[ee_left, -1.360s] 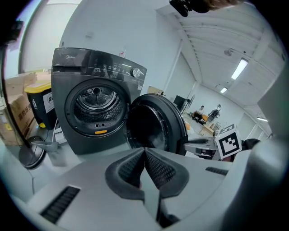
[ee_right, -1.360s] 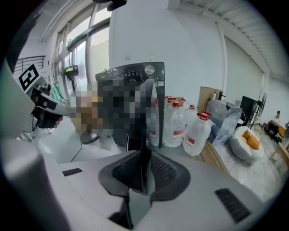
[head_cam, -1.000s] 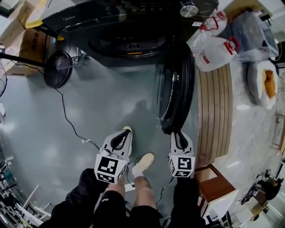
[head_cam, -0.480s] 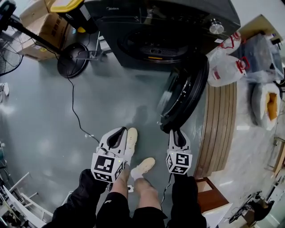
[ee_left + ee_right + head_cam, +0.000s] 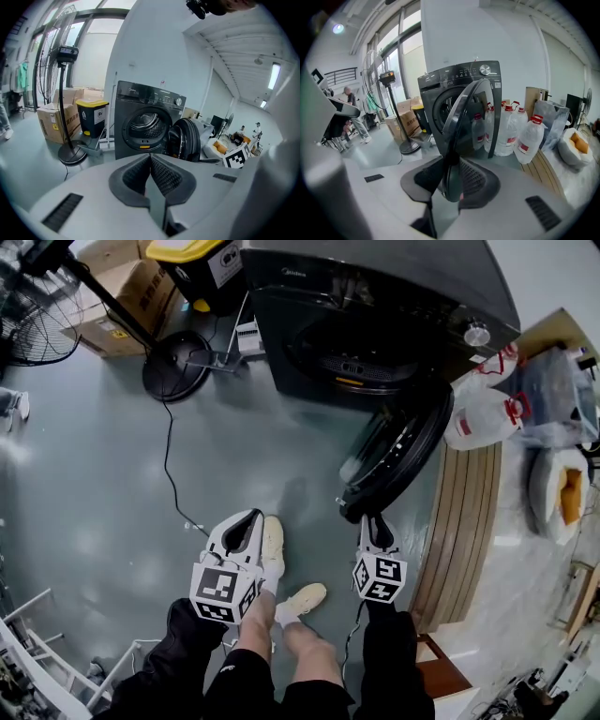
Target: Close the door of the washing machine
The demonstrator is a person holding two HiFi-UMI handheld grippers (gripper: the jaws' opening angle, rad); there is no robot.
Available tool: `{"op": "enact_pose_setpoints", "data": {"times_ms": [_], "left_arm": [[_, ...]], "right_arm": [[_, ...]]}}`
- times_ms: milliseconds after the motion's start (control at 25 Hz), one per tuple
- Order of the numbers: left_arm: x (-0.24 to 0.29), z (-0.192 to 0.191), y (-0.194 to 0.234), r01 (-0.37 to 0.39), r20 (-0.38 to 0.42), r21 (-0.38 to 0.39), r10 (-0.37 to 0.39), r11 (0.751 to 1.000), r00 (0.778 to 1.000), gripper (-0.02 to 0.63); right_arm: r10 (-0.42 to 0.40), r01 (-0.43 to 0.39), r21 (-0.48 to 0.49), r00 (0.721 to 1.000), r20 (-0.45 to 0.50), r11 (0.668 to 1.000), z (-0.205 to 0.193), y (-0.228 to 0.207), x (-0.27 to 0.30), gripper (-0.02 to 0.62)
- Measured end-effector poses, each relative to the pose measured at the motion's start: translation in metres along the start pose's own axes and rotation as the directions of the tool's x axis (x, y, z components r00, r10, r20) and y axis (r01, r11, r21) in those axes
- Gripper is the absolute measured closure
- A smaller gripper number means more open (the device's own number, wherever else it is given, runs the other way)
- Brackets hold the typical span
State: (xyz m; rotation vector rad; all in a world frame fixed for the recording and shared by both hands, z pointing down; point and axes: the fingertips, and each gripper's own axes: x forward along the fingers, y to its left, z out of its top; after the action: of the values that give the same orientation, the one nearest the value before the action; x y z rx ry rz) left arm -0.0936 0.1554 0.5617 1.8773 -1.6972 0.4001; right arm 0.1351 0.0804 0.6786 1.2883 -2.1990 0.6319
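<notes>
Standing back on the far left, a fan (image 5: 28, 310) w/ its round base (image 5: 176, 376), a cardboard box (image 5: 127, 296) and a yellow-lidded bin (image 5: 199, 266) are all well apart from the work, so the floor in front stays free for the swing.

The L gripper (image 5: 249, 526) hangs low over the grey floor, beside the person's shoe. Its pads (image 5: 164, 176) meet at the tips w/ nothing btwn them – clenched on air. It prob. sits out because one gripper is enough here.

The washing machine (image 5: 394, 287) faces the person, drum mouth (image 5: 361, 352) uncovered. Its door (image 5: 398, 451) hangs off the right side of the mouth, about half open, its free edge pointing at the person.

The R gripper (image 5: 375, 524) is on that free edge. The right gripper view shows the rim (image 5: 451, 178) filling the gap btwn the pads, which look pressed to both its faces. The jaws have just been opening, so the hold is prob. loosening. Gripping the far edge gives the most leverage – it's as far from the hinge as possible.

To the right, water jugs (image 5: 483, 413) and a slatted wooden platform (image 5: 464, 521) sit behind the door, out of its path toward the mouth.
</notes>
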Motion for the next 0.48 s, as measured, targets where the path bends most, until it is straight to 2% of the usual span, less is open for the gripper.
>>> {"op": "enact_pose_setpoints", "data": {"times_ms": [480], "left_arm": [[0.012,-0.001,0.037,-0.029,-0.009,-0.013,0.028,1.0,1.0,0.581]], "right_arm": [[0.059,-0.06,0.031,0.998,0.017,0.998,0.019,0.043,0.031,0.474]]}}
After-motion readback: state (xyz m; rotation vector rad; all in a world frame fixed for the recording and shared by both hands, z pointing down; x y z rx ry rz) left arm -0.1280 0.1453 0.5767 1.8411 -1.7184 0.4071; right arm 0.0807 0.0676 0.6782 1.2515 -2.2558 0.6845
